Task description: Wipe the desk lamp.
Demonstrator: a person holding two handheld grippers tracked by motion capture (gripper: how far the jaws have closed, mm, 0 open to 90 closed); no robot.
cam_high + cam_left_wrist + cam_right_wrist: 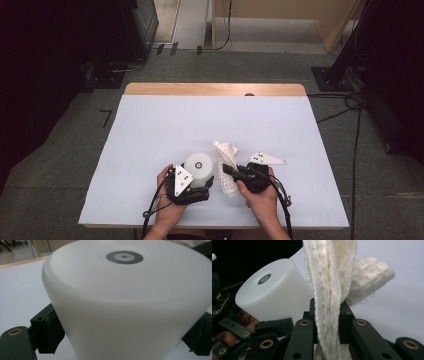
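From above, I'm gripping the white cup (199, 167) upside down with my left tool (196, 192) near the bench's (150, 130) front edge, steadying it for wiping. Beside it, my right tool (231, 171) is pinching the waffle-weave cloth (226, 165). Left gripper view: jaws are pressing the cup's (125, 310) sides. Right gripper view: jaws are squeezing the folded cloth (329, 302), the cup (274, 292) just alongside.
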